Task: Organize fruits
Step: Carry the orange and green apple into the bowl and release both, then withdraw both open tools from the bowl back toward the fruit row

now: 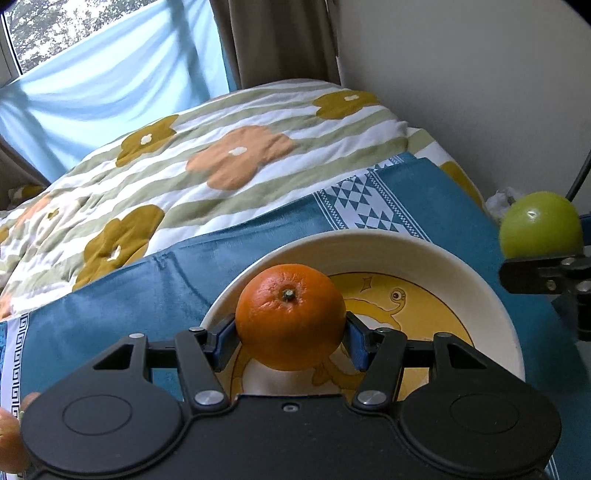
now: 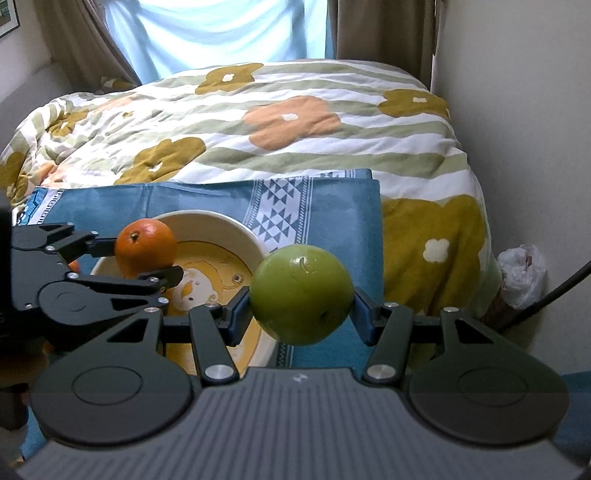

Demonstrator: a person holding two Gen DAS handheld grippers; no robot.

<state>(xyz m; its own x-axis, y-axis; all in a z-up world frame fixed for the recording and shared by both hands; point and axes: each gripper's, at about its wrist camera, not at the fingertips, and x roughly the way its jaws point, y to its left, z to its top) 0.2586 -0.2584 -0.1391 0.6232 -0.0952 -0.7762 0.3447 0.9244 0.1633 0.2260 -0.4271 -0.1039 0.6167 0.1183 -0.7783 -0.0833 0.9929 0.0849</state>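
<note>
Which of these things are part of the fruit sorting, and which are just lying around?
Part of the job:
orange in left gripper
green apple in right gripper
bowl

Just lying about:
flowered quilt
blue cloth
plastic bag
curtains

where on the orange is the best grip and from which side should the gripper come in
Grip the orange across its widest middle, as the left gripper does now: blue pads on opposite flanks, approach level from the side, stem facing up. The round shape would likely slip from any hold above or below that belt. The right gripper holds the green apple the same way, beside the bowl.
</note>
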